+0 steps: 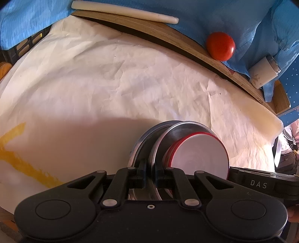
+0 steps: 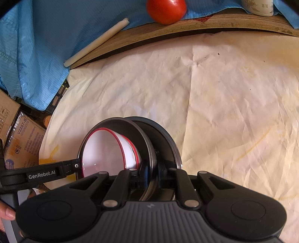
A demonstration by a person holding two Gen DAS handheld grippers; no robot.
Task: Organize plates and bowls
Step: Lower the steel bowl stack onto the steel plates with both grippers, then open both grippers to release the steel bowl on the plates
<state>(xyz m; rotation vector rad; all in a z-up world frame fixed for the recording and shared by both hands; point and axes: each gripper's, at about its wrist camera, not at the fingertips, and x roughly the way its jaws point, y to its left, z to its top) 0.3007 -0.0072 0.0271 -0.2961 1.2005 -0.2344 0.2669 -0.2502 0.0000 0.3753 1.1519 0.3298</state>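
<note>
A steel plate point(image 1: 167, 139) stands on edge above the paper-covered table, with a white red-rimmed bowl point(image 1: 201, 158) nested against it. My left gripper point(image 1: 151, 174) is shut on this plate's rim. A second steel plate point(image 1: 143, 144) lies close behind it. In the right wrist view the same plate point(image 2: 131, 129) shows the bowl's inside point(image 2: 104, 151), and my right gripper point(image 2: 154, 172) is shut on its rim from the other side. The second plate point(image 2: 165, 139) sits just to the right there. I cannot tell what holds the second plate.
White crumpled paper point(image 1: 112, 78) covers the round table, with a yellow stain point(image 1: 22, 164). On a wooden board point(image 1: 168, 35) over blue cloth lie a tomato point(image 1: 220, 45), a white cup point(image 1: 263, 72) and a white stick point(image 1: 123, 11). Cardboard boxes point(image 2: 20, 142) sit beyond the table's left edge.
</note>
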